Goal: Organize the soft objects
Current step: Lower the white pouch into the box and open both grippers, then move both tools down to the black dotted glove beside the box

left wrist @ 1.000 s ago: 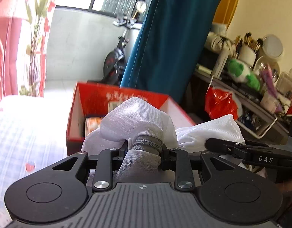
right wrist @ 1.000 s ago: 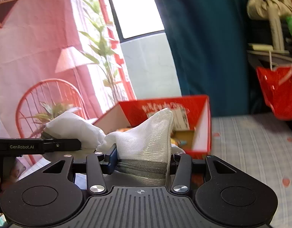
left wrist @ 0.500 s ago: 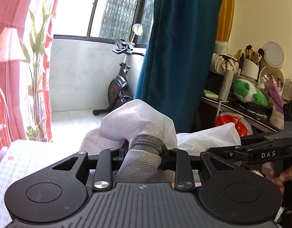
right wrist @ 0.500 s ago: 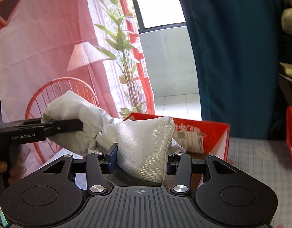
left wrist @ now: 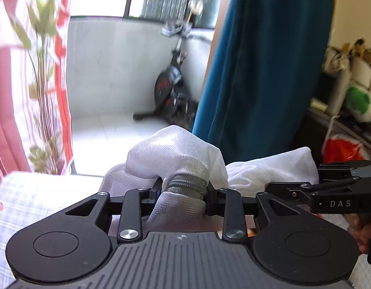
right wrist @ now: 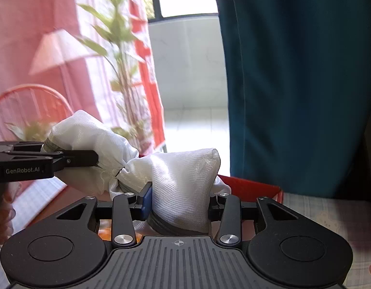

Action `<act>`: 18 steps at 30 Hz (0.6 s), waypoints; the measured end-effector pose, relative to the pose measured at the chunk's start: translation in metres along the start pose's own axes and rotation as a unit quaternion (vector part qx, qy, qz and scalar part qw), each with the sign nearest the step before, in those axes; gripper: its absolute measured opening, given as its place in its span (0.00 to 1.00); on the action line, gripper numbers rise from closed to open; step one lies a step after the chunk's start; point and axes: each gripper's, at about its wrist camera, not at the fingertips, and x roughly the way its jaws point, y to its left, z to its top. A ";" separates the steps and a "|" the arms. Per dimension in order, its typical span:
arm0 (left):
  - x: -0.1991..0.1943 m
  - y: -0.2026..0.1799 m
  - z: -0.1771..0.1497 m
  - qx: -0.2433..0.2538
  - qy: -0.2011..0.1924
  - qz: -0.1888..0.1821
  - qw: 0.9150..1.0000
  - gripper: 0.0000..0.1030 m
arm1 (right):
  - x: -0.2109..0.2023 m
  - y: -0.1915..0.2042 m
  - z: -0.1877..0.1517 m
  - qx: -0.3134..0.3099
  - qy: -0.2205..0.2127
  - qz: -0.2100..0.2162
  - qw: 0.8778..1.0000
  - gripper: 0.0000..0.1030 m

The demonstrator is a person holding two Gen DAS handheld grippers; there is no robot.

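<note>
Your left gripper (right wrist: 72,159) reads "GenRobot.AI" on its side in the right wrist view; your right gripper (left wrist: 293,190) reads "DAS" in the left one. Both sets of fingers are clamped on the white mesh bag (left wrist: 175,151), bunched and crumpled with a grey zipper band, held up between them above the red box (right wrist: 252,187).

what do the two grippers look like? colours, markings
Both are matte black: a ribbed grey-black body, two round side lobes, silver pivot screws. The left gripper reads "GenRobot.AI" on its side; the right gripper reads "DAS" and has a blue finger pad. No cables visible.
</note>
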 end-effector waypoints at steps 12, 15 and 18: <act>0.012 0.004 0.001 0.007 0.032 0.013 0.999 0.76 | 0.040 0.007 -0.019 -0.025 0.059 -0.070 0.996 0.68; -0.005 -0.001 0.005 0.009 0.023 0.017 1.000 0.86 | 0.025 0.014 -0.016 -0.033 0.043 -0.087 0.995 0.88; -0.027 -0.005 0.007 0.009 0.010 0.024 1.000 0.95 | -0.001 0.023 -0.016 -0.052 0.032 -0.089 0.994 0.94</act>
